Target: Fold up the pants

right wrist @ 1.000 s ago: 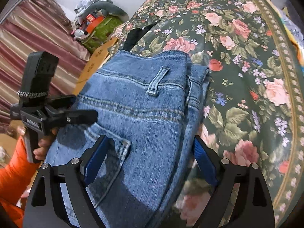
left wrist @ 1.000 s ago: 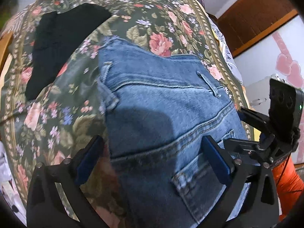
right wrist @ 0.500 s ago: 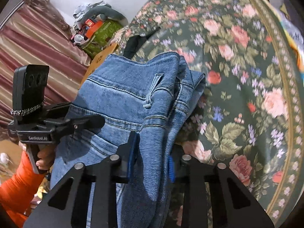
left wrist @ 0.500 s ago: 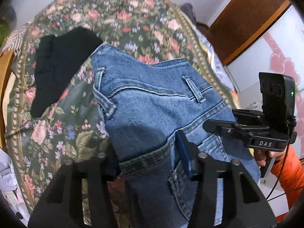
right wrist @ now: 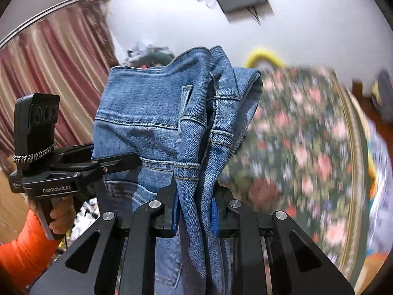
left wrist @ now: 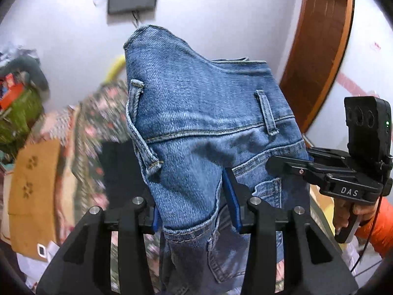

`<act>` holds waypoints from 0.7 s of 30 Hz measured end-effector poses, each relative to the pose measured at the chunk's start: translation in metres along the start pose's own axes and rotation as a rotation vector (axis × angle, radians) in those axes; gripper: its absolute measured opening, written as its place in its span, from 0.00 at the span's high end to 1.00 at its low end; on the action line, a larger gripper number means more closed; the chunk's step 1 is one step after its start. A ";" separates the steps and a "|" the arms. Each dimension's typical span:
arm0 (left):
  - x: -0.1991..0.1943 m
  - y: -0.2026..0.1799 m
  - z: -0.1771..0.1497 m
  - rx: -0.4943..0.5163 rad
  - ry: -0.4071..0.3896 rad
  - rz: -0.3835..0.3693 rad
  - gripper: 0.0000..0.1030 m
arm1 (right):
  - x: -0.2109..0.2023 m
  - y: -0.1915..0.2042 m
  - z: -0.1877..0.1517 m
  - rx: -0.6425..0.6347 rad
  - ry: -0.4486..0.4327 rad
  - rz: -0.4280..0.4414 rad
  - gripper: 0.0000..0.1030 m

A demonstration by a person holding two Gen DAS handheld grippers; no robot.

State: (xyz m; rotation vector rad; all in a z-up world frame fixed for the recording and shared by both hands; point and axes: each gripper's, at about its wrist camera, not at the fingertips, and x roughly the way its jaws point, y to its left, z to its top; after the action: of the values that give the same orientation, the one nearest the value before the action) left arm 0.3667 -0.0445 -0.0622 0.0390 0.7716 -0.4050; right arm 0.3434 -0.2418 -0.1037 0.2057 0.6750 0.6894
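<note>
Pants: you have one pair of blue jeans (left wrist: 208, 127), held up in the air in front of the white wall, waistband uppermost.
Claws: two, one in each of your hands, and both show in each wrist view.
Left claw (left wrist: 194, 211): clenched on the jeans just below the waistband, near the side seam; its two blue pads (left wrist: 232, 196) press the denim from either side.
Right claw (right wrist: 194, 209): clenched on a bunched, doubled edge of the jeans, and the cloth runs down between its fingers and out of the bottom of the picture.
Jeans relative to the claws: the waistband stands above both claws, the back pocket sits between them, and the legs hang below.
Belt loops: you can count three in the left wrist view, two at the left edge and one toward the right.
Writing: "DAS" reads on the body of the right claw in the left wrist view; "GenRobot.AI" reads on the body of the left claw in the right wrist view.
Sleeves: orange (right wrist: 22, 253) on both your arms.
Bed: one, under a dark floral cover (right wrist: 299, 147), blurred, behind and below the jeans.
Black garment (left wrist: 118, 167): one, lying on the bed behind the jeans.
Curtain (right wrist: 56, 78): one, striped red and cream, at the left of the right wrist view.
</note>
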 end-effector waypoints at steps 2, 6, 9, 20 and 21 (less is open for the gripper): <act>-0.007 0.013 0.010 -0.012 -0.039 0.019 0.59 | 0.008 0.007 0.016 -0.021 -0.019 0.003 0.82; -0.008 0.048 0.029 -0.041 -0.086 0.052 0.59 | 0.036 0.015 0.042 -0.047 -0.043 0.009 0.82; 0.009 0.077 0.038 -0.073 -0.086 0.076 0.59 | 0.065 0.014 0.053 -0.043 -0.031 0.014 0.82; 0.122 0.165 0.028 -0.199 0.034 0.091 0.59 | 0.194 -0.026 0.056 -0.010 0.129 -0.033 0.82; 0.136 0.172 0.025 -0.205 0.052 0.096 0.59 | 0.203 -0.030 0.055 -0.007 0.142 -0.039 0.82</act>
State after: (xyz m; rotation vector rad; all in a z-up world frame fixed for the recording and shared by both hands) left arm 0.5351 0.0631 -0.1566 -0.1052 0.8554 -0.2336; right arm 0.5097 -0.1309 -0.1757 0.1377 0.8100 0.6736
